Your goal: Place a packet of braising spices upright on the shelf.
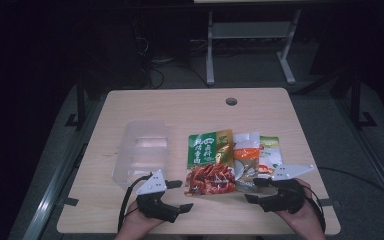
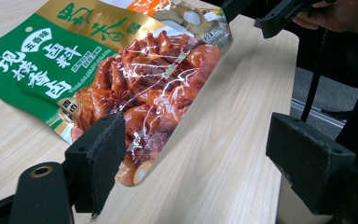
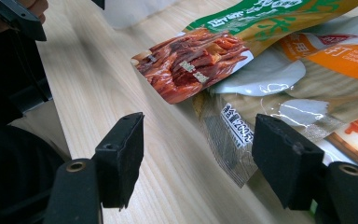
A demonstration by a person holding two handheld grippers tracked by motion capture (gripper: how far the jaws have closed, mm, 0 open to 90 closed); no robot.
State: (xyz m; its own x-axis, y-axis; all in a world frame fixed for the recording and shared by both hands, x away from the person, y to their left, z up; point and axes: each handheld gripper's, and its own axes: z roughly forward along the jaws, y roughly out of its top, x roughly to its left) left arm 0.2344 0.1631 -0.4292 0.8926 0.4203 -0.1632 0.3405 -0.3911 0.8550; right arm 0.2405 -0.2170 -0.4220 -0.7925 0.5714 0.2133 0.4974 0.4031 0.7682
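The tabletop point(image 1: 190, 107) is a pale wooden board, and everything I work with lies in its near half. Largest on it is a clear plastic container point(image 1: 142, 152), left of the middle and empty as far as I can see. Just right of that, near the centre, lies the green and gold packet point(image 1: 209, 162) with red braised meat pictured on its lower part. It lies flat, its bottom end towards the near edge, and it overlaps the left side of a white and orange packet point(image 1: 246, 160). That one in turn covers part of a smaller green-topped packet point(image 1: 270, 152) towards the right edge.

My left gripper point(image 1: 179, 195) sits by the near edge, pointing right at the lower left corner of the green and gold packet. In the left gripper view its jaws stand wide apart with bare wood between them, one pad just beside the packet's corner, nothing grasped. My right gripper point(image 1: 252, 191) sits right of it at the near edge, pointing left. Its jaws are also released, spread either side of the clear bottom edge of the white and orange packet, not pressing on it.
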